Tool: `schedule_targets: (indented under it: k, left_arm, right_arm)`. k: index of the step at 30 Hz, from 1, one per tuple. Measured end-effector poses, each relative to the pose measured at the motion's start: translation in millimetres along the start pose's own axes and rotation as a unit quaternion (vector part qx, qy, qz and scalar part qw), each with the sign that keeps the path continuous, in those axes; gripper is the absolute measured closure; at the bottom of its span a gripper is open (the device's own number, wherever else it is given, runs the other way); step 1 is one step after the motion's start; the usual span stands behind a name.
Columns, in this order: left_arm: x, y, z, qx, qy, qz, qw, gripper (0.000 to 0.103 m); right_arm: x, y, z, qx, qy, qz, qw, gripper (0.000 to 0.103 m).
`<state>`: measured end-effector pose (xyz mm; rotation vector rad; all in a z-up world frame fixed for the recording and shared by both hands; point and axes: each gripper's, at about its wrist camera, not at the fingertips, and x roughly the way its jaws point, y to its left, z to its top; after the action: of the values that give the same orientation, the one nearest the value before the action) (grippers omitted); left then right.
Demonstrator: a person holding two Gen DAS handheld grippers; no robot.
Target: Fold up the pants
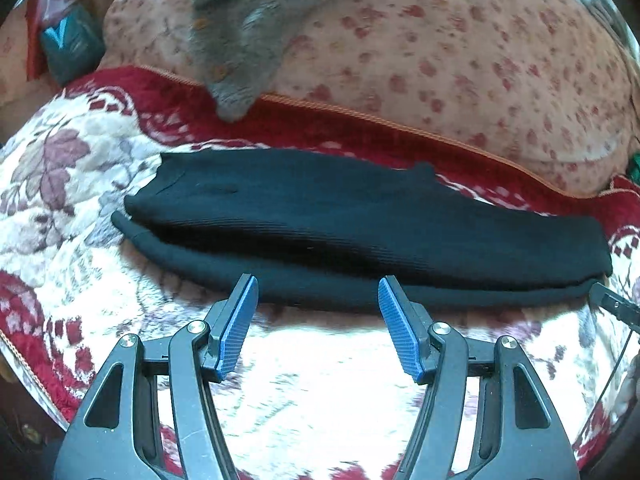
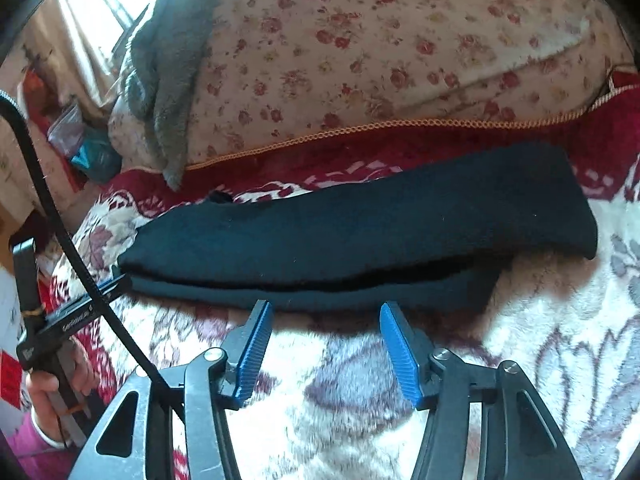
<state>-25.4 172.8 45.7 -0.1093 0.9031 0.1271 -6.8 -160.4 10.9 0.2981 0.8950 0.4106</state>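
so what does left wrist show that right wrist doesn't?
Left wrist only: the open left gripper close up, and a tip of the right gripper at the edge.
Right wrist only: the open right gripper close up, a hand holding the left gripper's handle, and a black cable.
Both: the black pants folded lengthwise on the floral blanket, and the grey towel behind.

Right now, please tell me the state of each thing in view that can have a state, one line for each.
Black pants: folded lengthwise, lying flat on the blanket, not held.
Left claw: open, nothing between its pads, just short of the pants' near edge.
Right claw: open, empty, near the pants' near edge.
Grey towel: draped over the floral bedding.
Floral blanket: spread flat.
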Motion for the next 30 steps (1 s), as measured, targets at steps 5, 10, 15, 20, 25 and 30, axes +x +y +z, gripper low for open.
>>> schedule_targets:
  k: [5, 10, 15, 20, 25, 30]
  left_arm:
    - [8, 11, 1, -0.012, 0.009, 0.004, 0.9999, 0.04]
    - [16, 15, 3, -0.013, 0.019, 0.006, 0.9997, 0.04]
    - [22, 12, 0, -0.003, 0.026, 0.01, 0.9996, 0.04]
    - [27, 13, 10, 0.001, 0.024, 0.014, 0.9996, 0.04]
    - [42, 14, 29, 0.016, 0.028, 0.017, 0.9993, 0.04]
    - [55, 15, 60, 0.018, 0.011, 0.023, 0.9995, 0.04]
  right_arm:
    - [1, 6, 8, -0.007, 0.009, -0.011, 1.0, 0.049]
    - [-10, 18, 15, -0.032, -0.006, -0.007, 0.999, 0.049]
    - [13, 7, 10, -0.017, 0.032, -0.011, 0.999, 0.049]
    - [23, 2, 17, -0.001, 0.025, 0.012, 1.0, 0.049]
    - [40, 2, 32, 0.017, 0.033, 0.056, 0.998, 0.049]
    - [51, -11, 55, 0.079, -0.009, 0.104, 0.991, 0.049]
